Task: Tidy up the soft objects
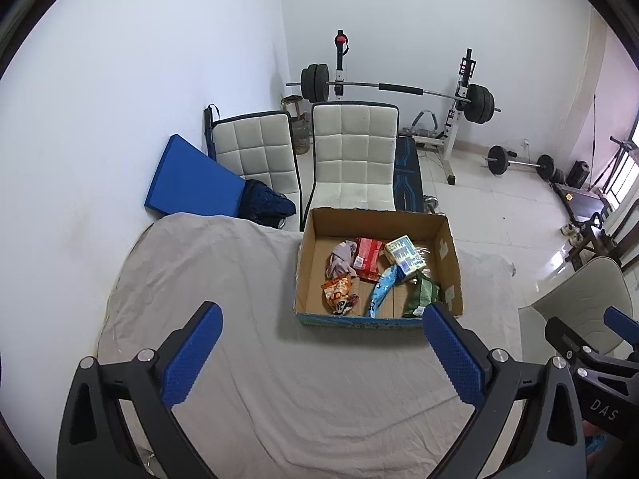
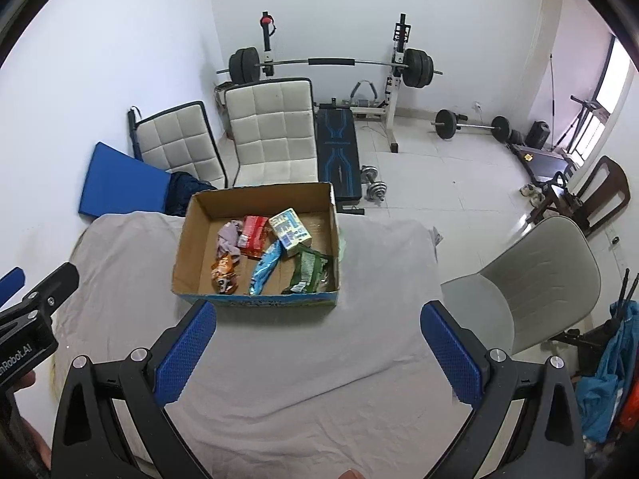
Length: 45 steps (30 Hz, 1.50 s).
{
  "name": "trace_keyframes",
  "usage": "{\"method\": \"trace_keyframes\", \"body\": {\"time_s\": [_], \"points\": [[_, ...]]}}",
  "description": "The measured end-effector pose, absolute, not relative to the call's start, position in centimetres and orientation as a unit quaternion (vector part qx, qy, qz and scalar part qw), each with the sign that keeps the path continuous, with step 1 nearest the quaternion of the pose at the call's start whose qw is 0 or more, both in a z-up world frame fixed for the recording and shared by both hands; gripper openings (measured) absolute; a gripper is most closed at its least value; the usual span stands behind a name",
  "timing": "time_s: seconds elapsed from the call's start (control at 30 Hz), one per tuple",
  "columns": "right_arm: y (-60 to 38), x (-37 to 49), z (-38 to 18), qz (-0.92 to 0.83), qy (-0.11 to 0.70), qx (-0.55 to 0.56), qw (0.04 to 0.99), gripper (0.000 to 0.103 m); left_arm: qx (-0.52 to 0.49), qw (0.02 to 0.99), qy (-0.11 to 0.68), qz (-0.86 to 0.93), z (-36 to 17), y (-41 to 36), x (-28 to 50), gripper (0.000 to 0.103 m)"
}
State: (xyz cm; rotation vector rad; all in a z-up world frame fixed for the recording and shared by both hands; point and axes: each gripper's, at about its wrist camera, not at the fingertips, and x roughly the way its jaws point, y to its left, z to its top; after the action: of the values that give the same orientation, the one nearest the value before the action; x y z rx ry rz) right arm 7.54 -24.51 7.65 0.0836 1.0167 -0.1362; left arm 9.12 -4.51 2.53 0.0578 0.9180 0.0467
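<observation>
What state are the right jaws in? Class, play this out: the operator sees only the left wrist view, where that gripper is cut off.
Observer: The right gripper has its jaws wide open and empty, just short of the box.
Operator: Is anything soft outside the box on that side?
Observer: Yes, a blue garment hangs beyond the grey chair.

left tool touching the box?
Apart. Left wrist view: the open left tool hangs above the cloth, its pads short of the box.
</observation>
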Motion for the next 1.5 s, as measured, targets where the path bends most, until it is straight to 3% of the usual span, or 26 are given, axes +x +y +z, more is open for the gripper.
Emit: {"method": "trace_keyframes", "body": {"time_s": [1.5], "points": [[-24.7,9.1,7.6,-0.060,0.480,0.031,0.875,0.103,0.036,0.889,0.455,0.024,0.9,-6.2,10.2,0.103]]}}
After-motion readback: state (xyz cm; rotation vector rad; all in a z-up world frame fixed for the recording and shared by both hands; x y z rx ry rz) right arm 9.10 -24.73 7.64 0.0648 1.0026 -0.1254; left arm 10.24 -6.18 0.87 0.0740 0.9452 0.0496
